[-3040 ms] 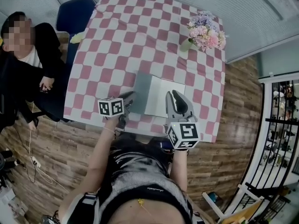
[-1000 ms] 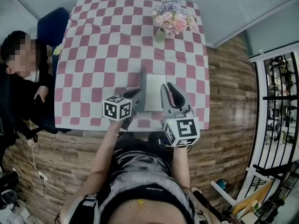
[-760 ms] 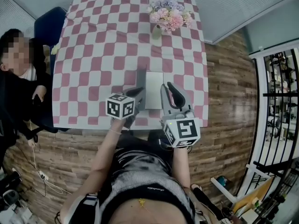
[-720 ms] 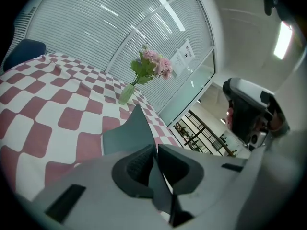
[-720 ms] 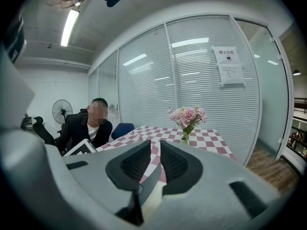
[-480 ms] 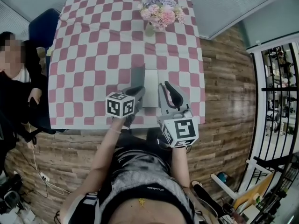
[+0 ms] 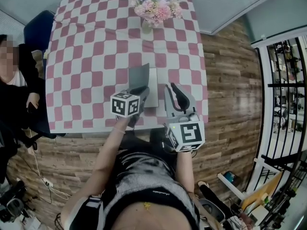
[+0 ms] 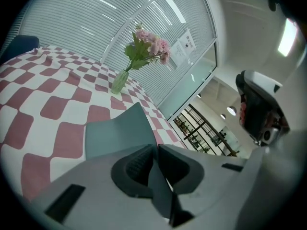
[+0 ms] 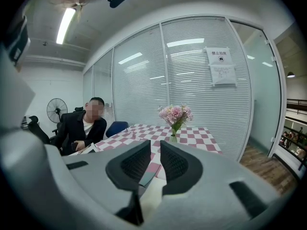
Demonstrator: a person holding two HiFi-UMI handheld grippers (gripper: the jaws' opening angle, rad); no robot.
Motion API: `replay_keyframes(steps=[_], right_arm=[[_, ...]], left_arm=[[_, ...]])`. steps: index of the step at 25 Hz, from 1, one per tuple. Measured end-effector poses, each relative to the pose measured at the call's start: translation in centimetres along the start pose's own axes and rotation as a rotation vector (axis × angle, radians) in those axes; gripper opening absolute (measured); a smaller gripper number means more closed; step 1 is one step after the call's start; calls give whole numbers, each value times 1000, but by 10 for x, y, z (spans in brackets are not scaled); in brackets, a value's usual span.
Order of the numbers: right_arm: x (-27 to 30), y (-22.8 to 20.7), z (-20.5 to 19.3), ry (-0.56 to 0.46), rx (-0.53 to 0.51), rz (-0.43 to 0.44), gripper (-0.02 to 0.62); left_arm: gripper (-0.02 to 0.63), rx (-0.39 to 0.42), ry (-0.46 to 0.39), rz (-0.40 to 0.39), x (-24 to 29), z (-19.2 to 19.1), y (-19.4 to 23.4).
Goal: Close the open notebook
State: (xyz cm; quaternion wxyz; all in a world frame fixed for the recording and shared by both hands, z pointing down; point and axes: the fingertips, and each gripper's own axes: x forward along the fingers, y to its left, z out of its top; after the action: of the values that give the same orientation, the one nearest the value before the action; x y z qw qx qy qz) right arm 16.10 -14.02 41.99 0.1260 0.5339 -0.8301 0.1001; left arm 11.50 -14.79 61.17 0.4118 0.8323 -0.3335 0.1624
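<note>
The left gripper (image 7: 140,92) is clamped on the grey cover (image 7: 138,75) of the notebook (image 7: 153,92). The cover runs thin between its jaws and stands lifted, tilted over the white pages. The right gripper (image 7: 176,92) hovers just right of the notebook, its jaws a narrow gap apart with nothing in them. The notebook lies near the front edge of the table (image 7: 91,56), on a pink-and-white checked cloth. A vase of pink flowers (image 7: 153,6) stands near the far edge. A person (image 7: 17,87) sits at the table's left side, near a blue chair (image 7: 37,28).
</note>
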Motion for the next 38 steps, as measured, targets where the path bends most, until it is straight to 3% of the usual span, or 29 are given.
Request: replay_keyframes(steps=[11, 38], right_arm=[[-9, -19, -7, 18, 7, -26, 52], [-14, -44, -17, 31, 22, -44, 52]], left_arm=[[32, -29, 66, -7, 36, -23, -3], [51, -32, 121, 42, 65, -34, -1]])
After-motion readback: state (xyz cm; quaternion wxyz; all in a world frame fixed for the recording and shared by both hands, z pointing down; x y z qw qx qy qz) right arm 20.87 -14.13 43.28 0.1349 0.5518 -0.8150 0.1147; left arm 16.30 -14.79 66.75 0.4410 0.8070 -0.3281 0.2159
